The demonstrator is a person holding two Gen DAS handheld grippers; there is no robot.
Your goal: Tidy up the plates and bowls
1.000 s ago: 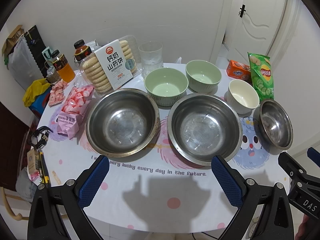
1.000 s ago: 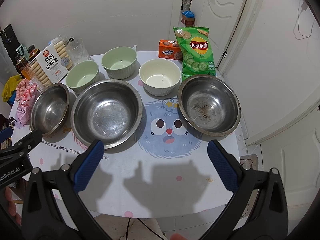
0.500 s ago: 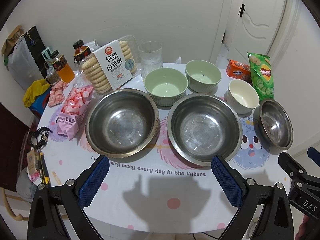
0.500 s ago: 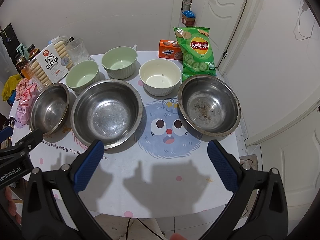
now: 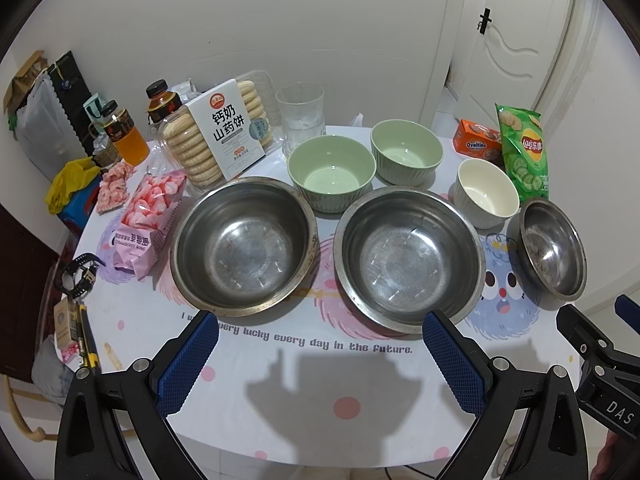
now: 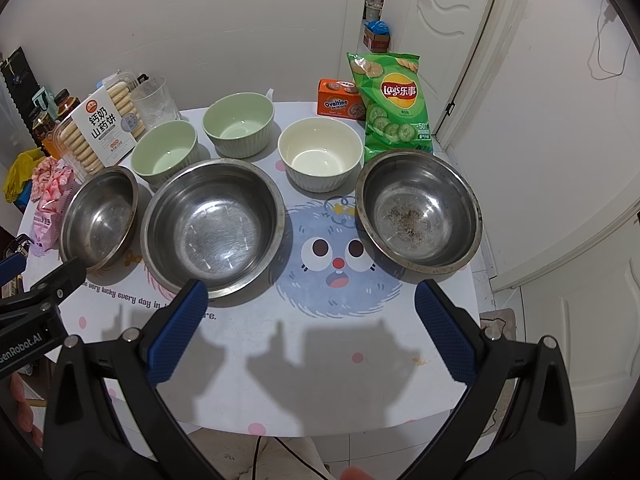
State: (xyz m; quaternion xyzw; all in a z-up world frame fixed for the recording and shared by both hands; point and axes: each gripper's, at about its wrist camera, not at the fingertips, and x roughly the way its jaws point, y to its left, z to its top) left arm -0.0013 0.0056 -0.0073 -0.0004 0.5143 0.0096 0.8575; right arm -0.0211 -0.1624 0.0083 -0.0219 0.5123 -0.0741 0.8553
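Observation:
Three steel bowls stand in a row on the table: a left one [image 5: 244, 246], a middle one [image 5: 408, 258] and a right one [image 6: 418, 210] with dark specks inside. Behind them sit two pale green ribbed bowls [image 5: 332, 172] [image 5: 406, 156] and a white ribbed bowl [image 6: 319, 152]. All are upright, empty and apart from each other. My left gripper [image 5: 320, 332] hangs open over the front of the table, facing the left and middle steel bowls. My right gripper [image 6: 311, 296] is open too, facing the gap between the middle and right steel bowls. Neither touches a bowl.
At the back left are a biscuit pack [image 5: 224, 132], a glass cup [image 5: 300, 114], drink bottles [image 5: 124, 134] and a pink snack bag [image 5: 148, 220]. An Ovaltine box [image 6: 340, 98] and a green crisp bag [image 6: 394, 102] stand at the back right. A watch [image 5: 76, 274] lies by the left edge.

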